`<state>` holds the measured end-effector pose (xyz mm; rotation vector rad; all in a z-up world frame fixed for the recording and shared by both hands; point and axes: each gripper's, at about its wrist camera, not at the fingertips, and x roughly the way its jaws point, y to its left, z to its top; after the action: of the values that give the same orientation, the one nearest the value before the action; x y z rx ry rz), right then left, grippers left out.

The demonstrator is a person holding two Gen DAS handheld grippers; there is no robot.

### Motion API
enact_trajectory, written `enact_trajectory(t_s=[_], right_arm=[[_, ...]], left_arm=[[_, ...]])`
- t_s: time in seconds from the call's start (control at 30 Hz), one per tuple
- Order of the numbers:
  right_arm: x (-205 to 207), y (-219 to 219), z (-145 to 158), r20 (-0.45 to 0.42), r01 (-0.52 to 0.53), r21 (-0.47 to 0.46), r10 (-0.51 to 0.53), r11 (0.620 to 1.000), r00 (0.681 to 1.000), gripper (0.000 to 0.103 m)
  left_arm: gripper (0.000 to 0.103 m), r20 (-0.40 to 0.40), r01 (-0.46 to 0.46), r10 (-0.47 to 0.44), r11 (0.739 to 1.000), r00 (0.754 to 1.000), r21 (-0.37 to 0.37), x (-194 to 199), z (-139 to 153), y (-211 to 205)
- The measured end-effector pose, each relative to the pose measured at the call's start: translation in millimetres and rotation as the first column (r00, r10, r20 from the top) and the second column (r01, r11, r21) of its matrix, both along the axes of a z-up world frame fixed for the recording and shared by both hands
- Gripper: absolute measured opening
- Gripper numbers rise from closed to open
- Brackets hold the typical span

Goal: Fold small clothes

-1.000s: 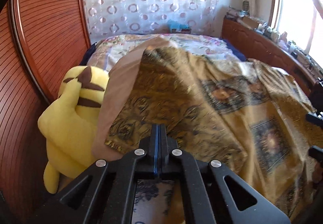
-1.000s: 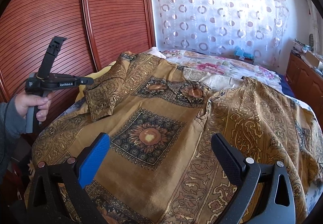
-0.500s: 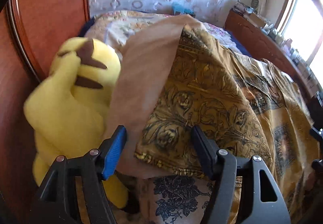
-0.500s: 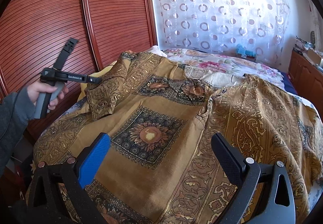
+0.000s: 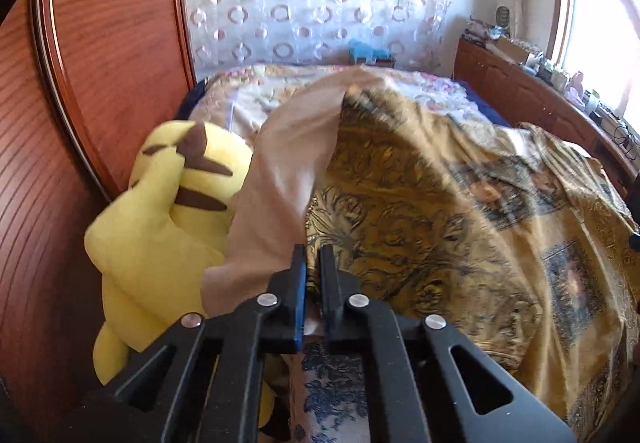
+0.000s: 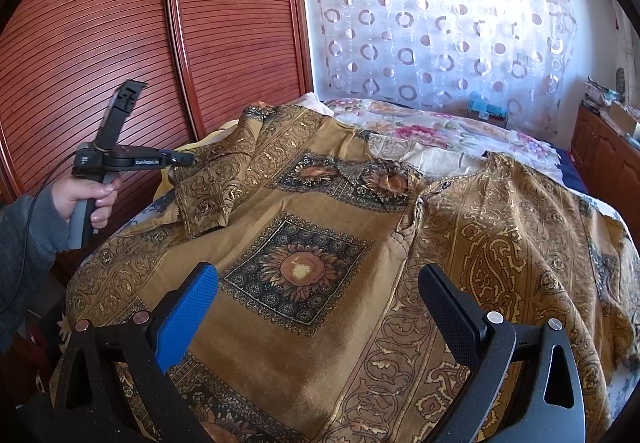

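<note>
The golden patterned garment is spread across the bed, covering most of it from the near edge toward the far edge by the curtain. Its left sleeve or flap is lifted at the bed's left edge, next to the wardrobe doors, and is pinched there by the left claw, whose fingers are pressed almost together on the cloth's hem, pale lining outward. The raised fold runs away from that claw toward the far edge, so the long axis of the lifted part lies roughly along the bed's left edge; the body of the garment lies to the claw's right. The coming move is judged to be a carry across toward the garment's middle.

The right claw is held spread wide above the near edge, with nothing between its fingers, over the sunflower panel. The left claw is plainly the nearer 1 to the sleeve.

From the left wrist view, the yellow plush toy wedged between bed and wardrobe is shown, close beside the lifted cloth; it is almost hidden in the right wrist view. Only from the right wrist view are the 2 front panels, the neckline and the person's left hand on the tool handle seen.
</note>
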<state>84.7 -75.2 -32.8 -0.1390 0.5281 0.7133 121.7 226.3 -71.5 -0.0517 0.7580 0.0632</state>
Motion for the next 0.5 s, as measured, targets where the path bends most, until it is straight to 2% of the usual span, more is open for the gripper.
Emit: enact_trajectory(t_s=[0.17,0.37,0.5], right_arm=[[2,0,-1,-0.003,0.006,-0.004,-0.006,1.0,1.0,0.1],[5,-2,0,-0.001,0.013,-0.005,-0.013,1.0,1.0,0.1],[8,-14,8,0.012,0.041,0.009,-0.041,0.999,0.999,0.1]], left_arm=[[0.006,0.046,0.021,-0.024,0.998,0.999,0.058,-2,21,-14],[0.005,0.078,0.101,-0.1,0.995,0.992,-0.004,-2,41,-38],[0.005,0.14,0.217,-0.207,0.975,0.968,-0.057,9,74,-79]])
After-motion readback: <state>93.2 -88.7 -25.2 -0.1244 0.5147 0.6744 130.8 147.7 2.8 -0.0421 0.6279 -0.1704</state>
